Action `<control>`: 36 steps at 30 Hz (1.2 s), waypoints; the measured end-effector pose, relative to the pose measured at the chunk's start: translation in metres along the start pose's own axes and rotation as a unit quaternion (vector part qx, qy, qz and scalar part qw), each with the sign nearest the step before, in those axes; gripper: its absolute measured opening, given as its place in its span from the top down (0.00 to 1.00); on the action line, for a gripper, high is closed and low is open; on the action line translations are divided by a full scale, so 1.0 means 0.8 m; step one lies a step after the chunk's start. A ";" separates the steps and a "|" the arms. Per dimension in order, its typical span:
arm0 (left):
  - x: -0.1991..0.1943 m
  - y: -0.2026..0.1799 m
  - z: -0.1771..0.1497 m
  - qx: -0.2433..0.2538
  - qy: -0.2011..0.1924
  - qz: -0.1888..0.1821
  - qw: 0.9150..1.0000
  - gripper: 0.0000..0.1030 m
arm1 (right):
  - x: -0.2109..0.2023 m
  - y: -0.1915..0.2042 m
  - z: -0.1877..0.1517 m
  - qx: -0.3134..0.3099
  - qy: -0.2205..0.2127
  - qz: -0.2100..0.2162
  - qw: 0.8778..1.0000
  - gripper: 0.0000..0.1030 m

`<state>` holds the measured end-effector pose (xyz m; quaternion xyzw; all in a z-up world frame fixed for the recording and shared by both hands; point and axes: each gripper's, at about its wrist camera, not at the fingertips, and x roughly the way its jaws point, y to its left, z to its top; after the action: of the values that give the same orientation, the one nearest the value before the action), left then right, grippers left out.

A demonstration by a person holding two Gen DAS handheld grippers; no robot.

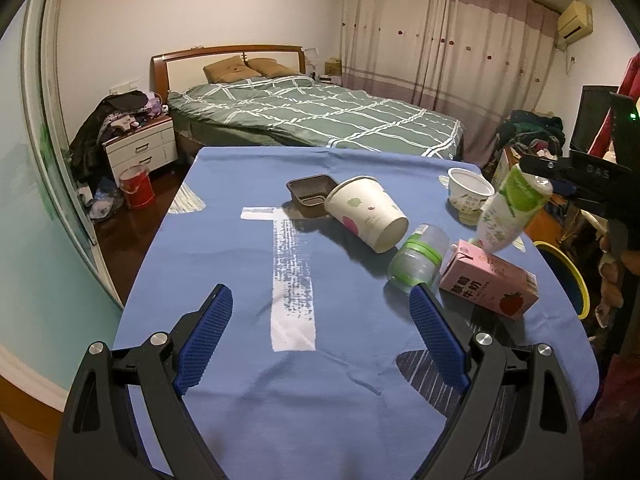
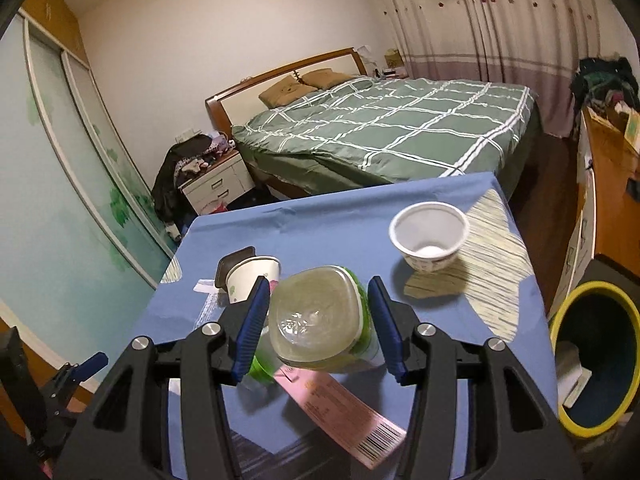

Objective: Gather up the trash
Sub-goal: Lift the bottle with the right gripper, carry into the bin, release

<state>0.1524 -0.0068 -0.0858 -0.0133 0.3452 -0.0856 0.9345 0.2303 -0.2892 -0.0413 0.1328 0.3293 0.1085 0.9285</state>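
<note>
Your right tongs point(image 2: 318, 328) are clenched on the green-and-white bottle point(image 2: 320, 320) and hold it in the air above the pink carton point(image 1: 488, 278). The bottle's long axis is tilted: in the left wrist view its base point(image 1: 532, 184) sits between the tongs, up and to the right, and its narrow end points down and left, toward the carton. In the right wrist view you look straight at the square clear base, so the rest of the bottle is hidden behind it.

Your left tongs point(image 1: 322, 334) are released, wide apart, with nothing between them, low over the blue surface point(image 1: 240, 260) and near the carton.

The carton lies flat, its long axis running away from the bottle toward the right edge of the surface. It carries Chinese characters and a strawberry picture; in the right wrist view a barcode shows at its end. Just left of the carton a clear jar with a green ring point(image 1: 418, 258) lies on its side. Beyond that a paper cup point(image 1: 366, 214) also lies on its side, its bottom toward the carton, beside a dark tray point(image 1: 312, 194). A white cup point(image 1: 468, 194) stands upright behind the bottle; its label is too blurred to read. The yellow-rimmed bin point(image 2: 596, 360) stands to the right of the carton, partly cut off.
</note>
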 end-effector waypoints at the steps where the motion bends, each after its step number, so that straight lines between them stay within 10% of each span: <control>1: 0.001 -0.003 0.000 0.002 0.001 -0.002 1.000 0.14 | -0.005 -0.004 -0.002 0.003 -0.001 0.001 1.000 0.53; 28: 0.011 -0.019 -0.001 0.012 0.009 -0.013 1.000 0.14 | -0.004 0.003 -0.028 -0.099 -0.046 -0.026 0.994 0.35; 36: 0.012 -0.021 0.000 0.015 0.011 -0.013 1.000 0.14 | -0.001 -0.008 -0.024 -0.080 -0.042 -0.023 0.996 0.48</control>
<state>0.1572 -0.0250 -0.0909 -0.0029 0.3535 -0.1029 0.9297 0.2183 -0.2923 -0.0572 0.0551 0.2830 0.1068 0.9516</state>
